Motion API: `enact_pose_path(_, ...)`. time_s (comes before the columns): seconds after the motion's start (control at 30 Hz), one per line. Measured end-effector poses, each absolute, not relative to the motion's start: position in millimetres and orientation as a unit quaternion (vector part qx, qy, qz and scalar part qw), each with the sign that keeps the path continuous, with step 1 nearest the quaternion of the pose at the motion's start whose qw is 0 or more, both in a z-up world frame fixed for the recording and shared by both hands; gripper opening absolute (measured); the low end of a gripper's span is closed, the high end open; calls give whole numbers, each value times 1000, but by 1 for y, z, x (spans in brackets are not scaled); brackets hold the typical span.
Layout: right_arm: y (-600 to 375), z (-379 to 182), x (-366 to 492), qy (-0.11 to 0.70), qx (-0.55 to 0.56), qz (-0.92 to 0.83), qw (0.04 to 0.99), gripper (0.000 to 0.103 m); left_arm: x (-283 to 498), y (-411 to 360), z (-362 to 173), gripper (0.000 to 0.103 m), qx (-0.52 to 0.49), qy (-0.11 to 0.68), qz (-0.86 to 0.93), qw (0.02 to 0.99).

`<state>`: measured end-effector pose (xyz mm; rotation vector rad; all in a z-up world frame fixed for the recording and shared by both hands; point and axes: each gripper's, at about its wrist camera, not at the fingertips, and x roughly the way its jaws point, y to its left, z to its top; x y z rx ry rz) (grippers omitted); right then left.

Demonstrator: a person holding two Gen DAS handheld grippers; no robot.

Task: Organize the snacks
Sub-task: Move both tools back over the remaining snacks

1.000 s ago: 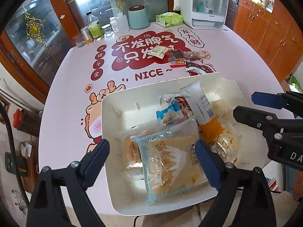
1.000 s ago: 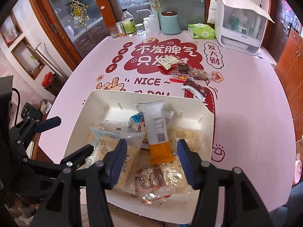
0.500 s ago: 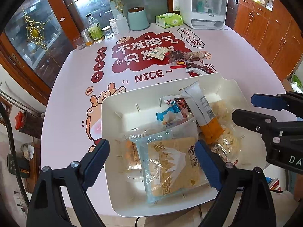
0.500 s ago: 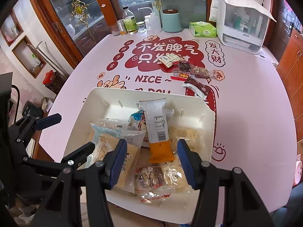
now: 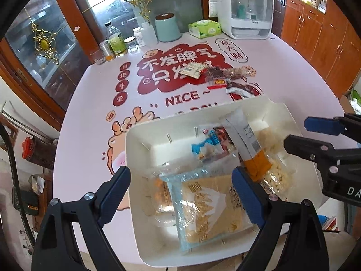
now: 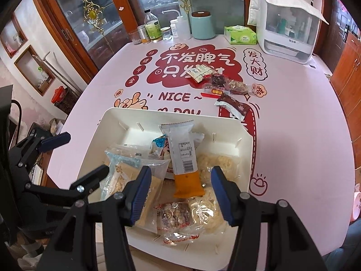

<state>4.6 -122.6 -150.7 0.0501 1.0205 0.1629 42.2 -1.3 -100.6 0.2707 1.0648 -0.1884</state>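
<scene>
A white tray (image 5: 144, 140) (image 6: 244, 142) sits at the table's near edge and holds several snack packets: a large pale-blue cracker bag (image 5: 209, 205), a white-and-orange bar (image 6: 183, 155), clear bags of puffed snacks (image 6: 222, 162). Several loose snacks lie beyond it on the pink table: a small white packet (image 6: 198, 73), dark packets (image 6: 217, 81) and a brown-and-white bar (image 6: 235, 108). My left gripper (image 5: 181, 194) is open and empty above the tray's near left. My right gripper (image 6: 180, 190) is open and empty above the tray's near middle.
At the table's far edge stand a white appliance (image 6: 286, 22), a green tissue box (image 6: 240, 35), a teal canister (image 6: 203, 26) and several bottles and jars (image 6: 153, 30). Wooden cabinets (image 5: 327, 33) line the right side. A glass cabinet (image 6: 74, 18) stands at the far left.
Both grippers have drawn back slightly from the table, still open. Nothing on the table or in the tray has moved.
</scene>
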Motion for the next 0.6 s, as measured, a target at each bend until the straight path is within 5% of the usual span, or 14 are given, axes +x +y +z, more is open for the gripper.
enact_pose_path(0.6,-181,-91,108,449,11,3,894,56,184,-1,-19,91,170,416,-87,889)
